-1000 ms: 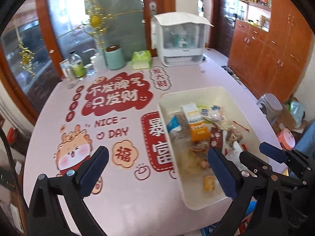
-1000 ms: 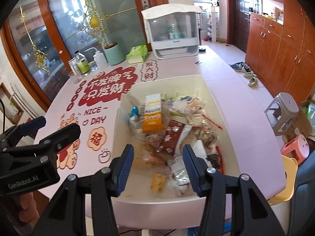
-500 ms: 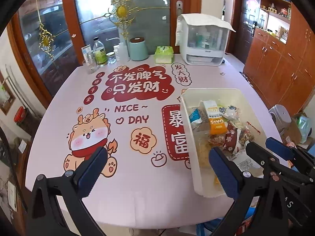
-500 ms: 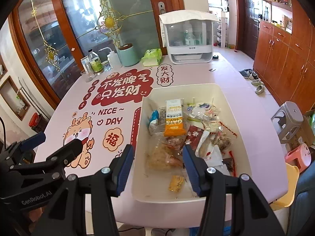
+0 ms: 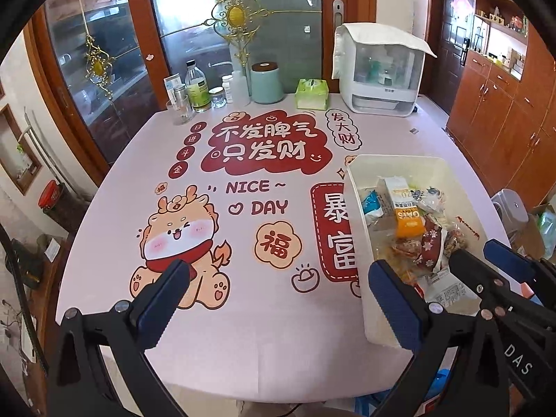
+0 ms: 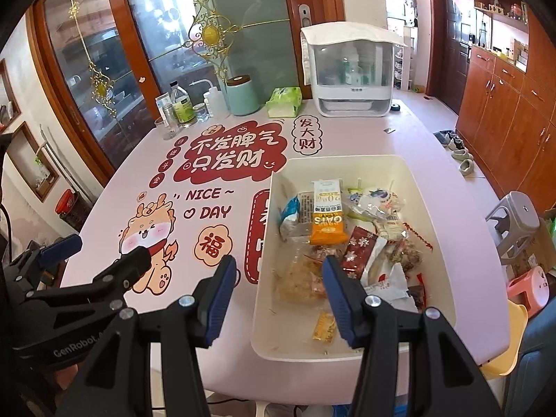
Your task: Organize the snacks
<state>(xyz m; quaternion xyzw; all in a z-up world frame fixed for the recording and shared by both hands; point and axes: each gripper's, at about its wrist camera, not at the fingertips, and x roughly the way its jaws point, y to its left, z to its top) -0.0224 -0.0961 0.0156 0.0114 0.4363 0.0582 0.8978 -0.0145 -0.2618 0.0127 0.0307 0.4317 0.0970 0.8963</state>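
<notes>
With both the left gripper [image 5: 278, 299] and right gripper [image 6: 276, 290] released and empty above the bench [image 6: 347, 139], lower the right jaws squarely over one packet [image 6: 328, 220] just ahead in the bin [image 6: 431, 208].

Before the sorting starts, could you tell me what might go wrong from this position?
The snacks lie piled and overlapping in the white bin, so the right tool may pinch the orange oat packet along with its neighbours. The bin sits close to the table's near edge; a snagged rim could drag it off. The loose clear-bagged snack may crush under firm pads.
</notes>
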